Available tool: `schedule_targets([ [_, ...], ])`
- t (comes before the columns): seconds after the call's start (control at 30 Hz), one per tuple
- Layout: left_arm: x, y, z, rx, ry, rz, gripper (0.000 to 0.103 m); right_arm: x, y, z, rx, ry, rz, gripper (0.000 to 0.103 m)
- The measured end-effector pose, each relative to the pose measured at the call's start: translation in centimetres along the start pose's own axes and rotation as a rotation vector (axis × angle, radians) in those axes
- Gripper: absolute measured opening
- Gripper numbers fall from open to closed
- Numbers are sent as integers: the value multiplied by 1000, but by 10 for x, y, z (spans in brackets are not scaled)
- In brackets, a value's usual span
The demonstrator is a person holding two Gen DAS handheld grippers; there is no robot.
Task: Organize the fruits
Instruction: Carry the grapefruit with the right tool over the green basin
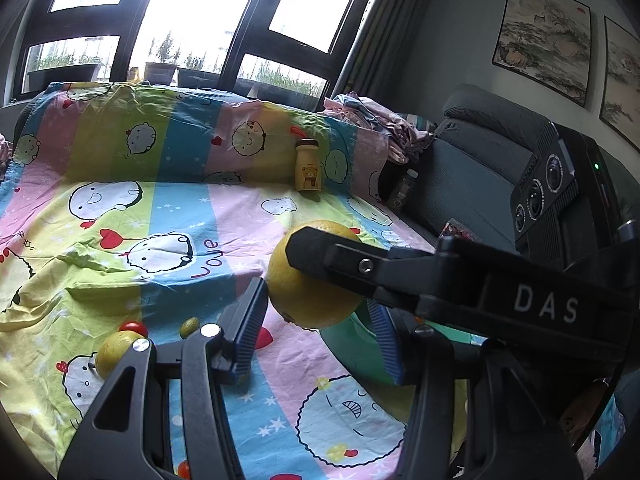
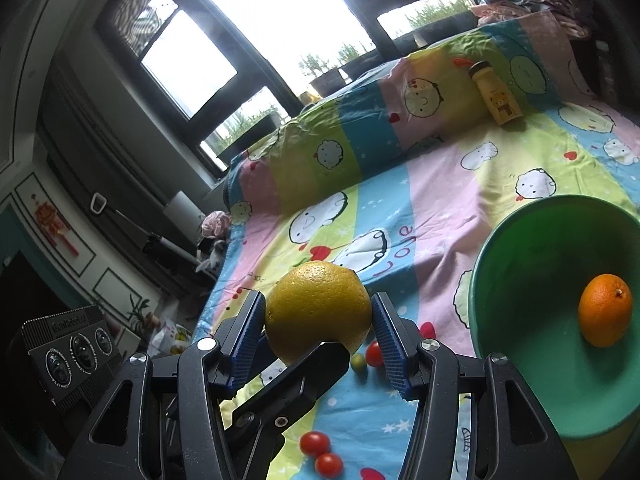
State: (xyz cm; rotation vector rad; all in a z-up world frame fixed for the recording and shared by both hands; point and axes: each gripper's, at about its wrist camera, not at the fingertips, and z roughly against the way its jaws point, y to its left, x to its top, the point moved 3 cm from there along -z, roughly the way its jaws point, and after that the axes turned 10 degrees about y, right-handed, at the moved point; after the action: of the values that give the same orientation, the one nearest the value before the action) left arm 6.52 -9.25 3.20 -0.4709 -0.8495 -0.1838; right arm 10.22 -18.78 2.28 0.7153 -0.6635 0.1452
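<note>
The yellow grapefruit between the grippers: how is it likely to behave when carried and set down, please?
The yellow grapefruit looks firm and probably heavy for its size, since both the right gripper and the left gripper clamp it. Its dimpled peel should hold against the ribbed pads. Being round, it would likely roll inside the green bowl toward the orange.

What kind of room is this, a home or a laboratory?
Most likely a living room at home: a sofa draped with a cartoon sheet, framed landscape paintings on the wall, and potted plants outside the window.
</note>
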Motion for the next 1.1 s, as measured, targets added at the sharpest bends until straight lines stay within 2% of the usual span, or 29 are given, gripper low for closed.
schedule_targets([
  [0.6, 11, -32, -35, -57, 69, -70, 51, 7, -40, 23, -42, -43, -111, 57],
  [1.1, 10, -53, -63, -100, 137, -107, 51, 7, -75, 35, -80, -43, -213, 57],
])
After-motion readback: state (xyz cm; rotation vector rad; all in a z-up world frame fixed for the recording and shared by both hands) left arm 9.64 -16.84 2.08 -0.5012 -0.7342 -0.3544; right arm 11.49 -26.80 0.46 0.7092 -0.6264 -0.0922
